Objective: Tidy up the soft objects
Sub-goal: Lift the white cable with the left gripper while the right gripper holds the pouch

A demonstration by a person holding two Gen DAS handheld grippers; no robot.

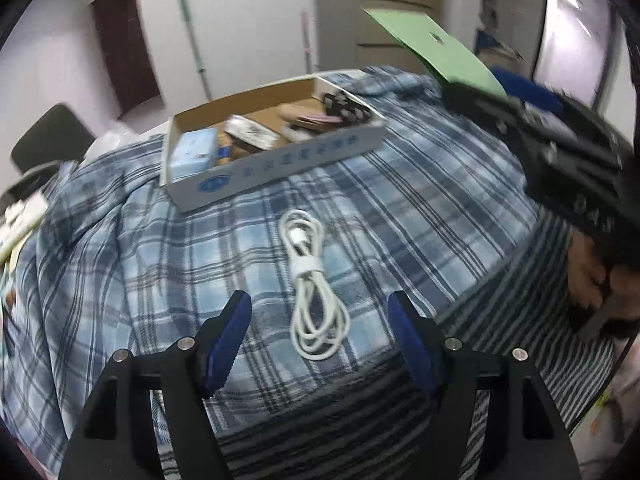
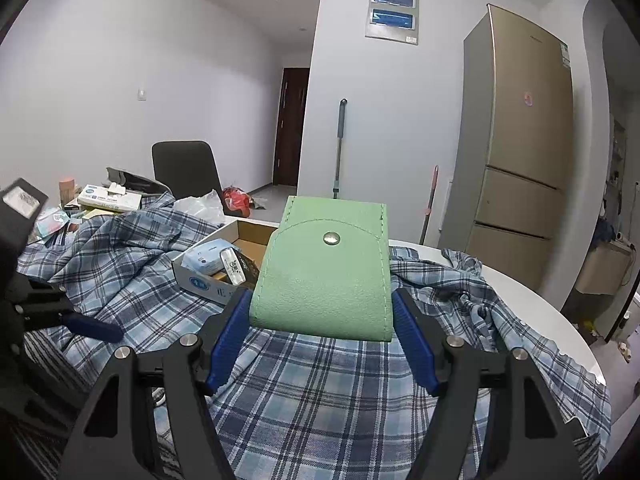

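Note:
A coiled white cable [image 1: 308, 264], bound with a white tie, lies on the blue plaid cloth [image 1: 400, 200]. My left gripper [image 1: 319, 300] hovers just over its near loops, open, with the blue pads clear of it on either side. My right gripper [image 2: 320, 296] is shut on a green snap pouch [image 2: 324, 280] and holds it above the cloth, near the open cardboard box [image 2: 208, 284]. In the left wrist view the pouch [image 1: 432, 44] sticks up at the upper right beyond the box [image 1: 272, 168], which holds a tissue pack and several small items.
A striped cloth [image 1: 520, 320] lies under the plaid one near the front edge. The white round table's rim [image 2: 540, 308] shows at right. Boxes and clutter [image 2: 108, 198] fill the far left. A black chair [image 2: 184, 168], a mop [image 2: 340, 148] and a fridge [image 2: 520, 140] stand behind.

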